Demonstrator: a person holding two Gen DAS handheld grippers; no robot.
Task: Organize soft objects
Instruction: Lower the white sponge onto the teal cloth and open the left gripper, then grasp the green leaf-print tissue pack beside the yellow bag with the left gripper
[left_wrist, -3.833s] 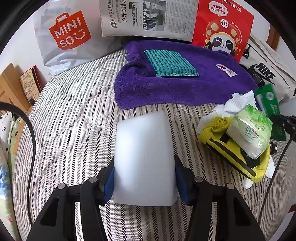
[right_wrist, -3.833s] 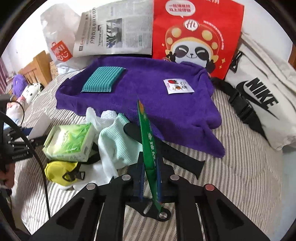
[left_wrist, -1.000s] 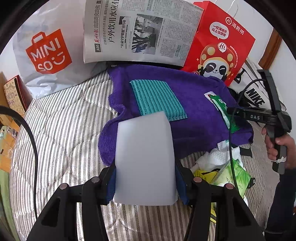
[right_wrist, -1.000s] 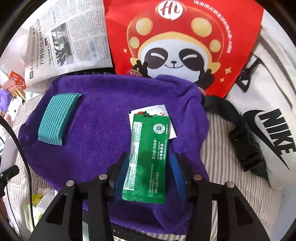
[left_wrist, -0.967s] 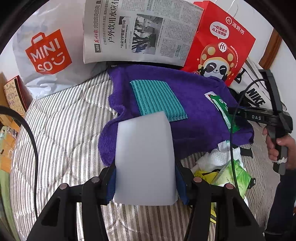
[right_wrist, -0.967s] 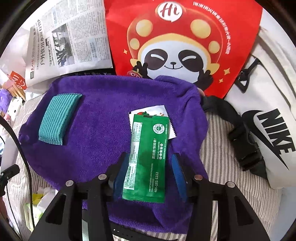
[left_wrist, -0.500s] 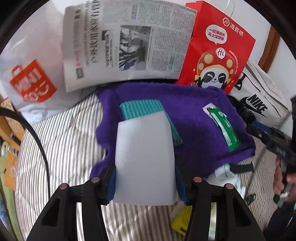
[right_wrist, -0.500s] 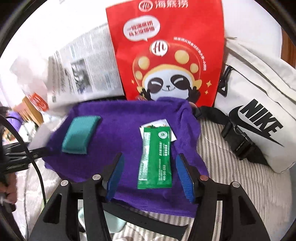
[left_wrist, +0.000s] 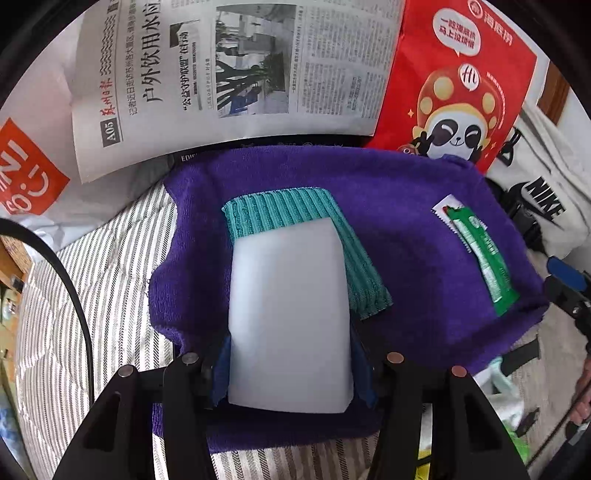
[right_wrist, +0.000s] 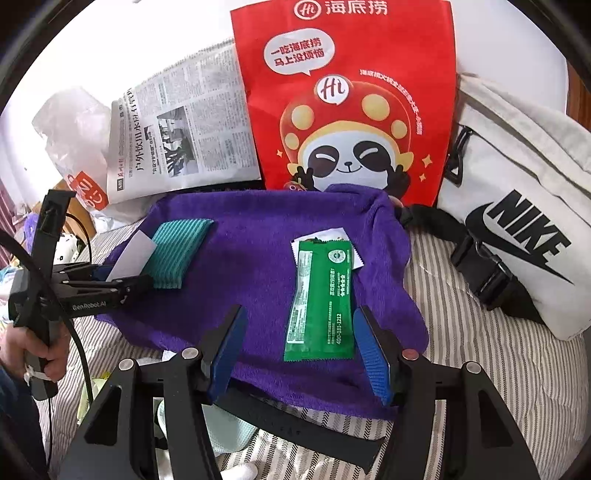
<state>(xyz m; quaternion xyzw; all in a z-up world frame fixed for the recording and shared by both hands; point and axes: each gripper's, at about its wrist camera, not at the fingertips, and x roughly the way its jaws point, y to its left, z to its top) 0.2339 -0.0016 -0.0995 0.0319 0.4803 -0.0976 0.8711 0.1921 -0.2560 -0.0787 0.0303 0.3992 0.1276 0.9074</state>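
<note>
Sponge: we've got the white foam block (left_wrist: 290, 317) pinched between the blue pads of our left gripper (left_wrist: 290, 369), held over the purple towel (left_wrist: 399, 236) — its far end overlaps the teal cloth (left_wrist: 280, 212) in the left wrist view.
Left gripper: clamped on the white foam block; from the right wrist view we see it from the side (right_wrist: 122, 282), with the block's tip right beside the teal cloth (right_wrist: 177, 254).
Right gripper: our right gripper (right_wrist: 299, 354) stands wide, jaws spread and holding nothing — the green sachet (right_wrist: 321, 299) lies flat on the towel between and just ahead of the blue pads.
Green sachet: it rests partly on a small white packet (right_wrist: 332, 236), both on the right part of the purple towel (right_wrist: 240, 236).
Teal cloth: folded, lying on the towel's left part.
Backdrop: newspaper (right_wrist: 184, 136), red panda bag (right_wrist: 351, 99) and white Nike bag (right_wrist: 517, 192) stand behind the towel on the striped bedding (right_wrist: 498, 369).
Left edge: Miniso bag (left_wrist: 26, 173) beside the newspaper.
</note>
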